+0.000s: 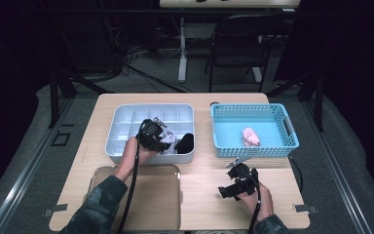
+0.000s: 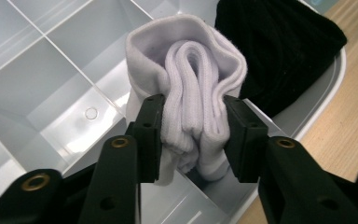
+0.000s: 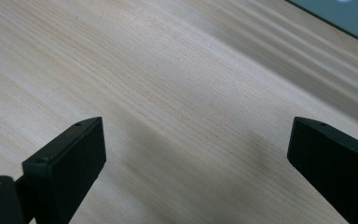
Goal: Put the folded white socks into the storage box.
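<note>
Left gripper (image 2: 193, 135) over near right corner of pale grey plastic divided organiser tray (image 1: 126, 127), jaws pinched on rolled white ribbed cotton sock bundle (image 2: 191, 93). Pads pressing both sides of roll; fabric bulging between them. Bundle sitting partly inside a compartment by tray's near wall, lower end tucked below divider edge. Black knitted sock bundle (image 2: 279, 51) in neighbouring compartment, touching or nearly touching the white one.

Right gripper (image 1: 237, 184) resting low over bare light wooden table (image 3: 168, 93), jaws spread wide, nothing between them. Well apart from both containers.

Turquoise perforated plastic basket (image 1: 282, 117) to right of tray, one small pink rolled sock (image 1: 251, 136) lying inside. Clear shallow plastic tray (image 1: 173, 170) near front edge.

Step in hand, by judgement: grip secured on white bundle at its compartment; placing or lifting out, cannot tell which from this moment alone. Next move calls for a straight vertical path to clear divider walls and avoid dragging black bundle along; a loose fold could snag on divider.

No brands, labels or legible writing anywhere. Small moulded circle on tray floor, blank.
</note>
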Available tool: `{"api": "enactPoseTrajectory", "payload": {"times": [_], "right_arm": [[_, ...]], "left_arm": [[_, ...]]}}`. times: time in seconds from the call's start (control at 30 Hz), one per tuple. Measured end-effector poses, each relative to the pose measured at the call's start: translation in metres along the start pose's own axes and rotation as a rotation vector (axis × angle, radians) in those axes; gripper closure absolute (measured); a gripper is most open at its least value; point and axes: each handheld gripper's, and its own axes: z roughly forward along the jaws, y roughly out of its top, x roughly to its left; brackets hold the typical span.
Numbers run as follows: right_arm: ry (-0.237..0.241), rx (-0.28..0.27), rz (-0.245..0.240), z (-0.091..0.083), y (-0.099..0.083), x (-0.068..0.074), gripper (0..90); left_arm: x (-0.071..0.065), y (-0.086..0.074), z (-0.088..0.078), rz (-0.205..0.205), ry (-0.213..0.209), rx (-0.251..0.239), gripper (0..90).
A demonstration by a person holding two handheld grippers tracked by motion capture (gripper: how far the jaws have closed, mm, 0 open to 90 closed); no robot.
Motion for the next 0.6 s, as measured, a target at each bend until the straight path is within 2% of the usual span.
{"api": "enactPoseTrajectory", "payload": {"times": [0.03,0.07,0.33,0.5,0.6], "right_arm": [[0.000,0.000,0.000,0.000,0.000,0.000,3.8],[0.000,0.000,0.000,0.000,0.000,0.000,3.8],[-0.001,0.008,-0.005,-0.001,0.000,-0.001,3.9],[-0.008,0.008,-0.008,-0.001,0.000,0.000,3.9],[-0.005,0.008,-0.007,-0.001,0.000,-0.001,3.9]], "left_arm": [[0.000,0.000,0.000,0.000,0.000,0.000,63.8],[-0.002,0.000,0.008,-0.009,-0.004,0.025,63.8],[-0.003,0.000,0.016,-0.015,-0.003,0.049,66.7],[0.000,-0.001,0.019,-0.029,-0.025,0.055,67.0],[0.000,-0.001,0.020,-0.028,-0.024,0.058,67.0]]}}
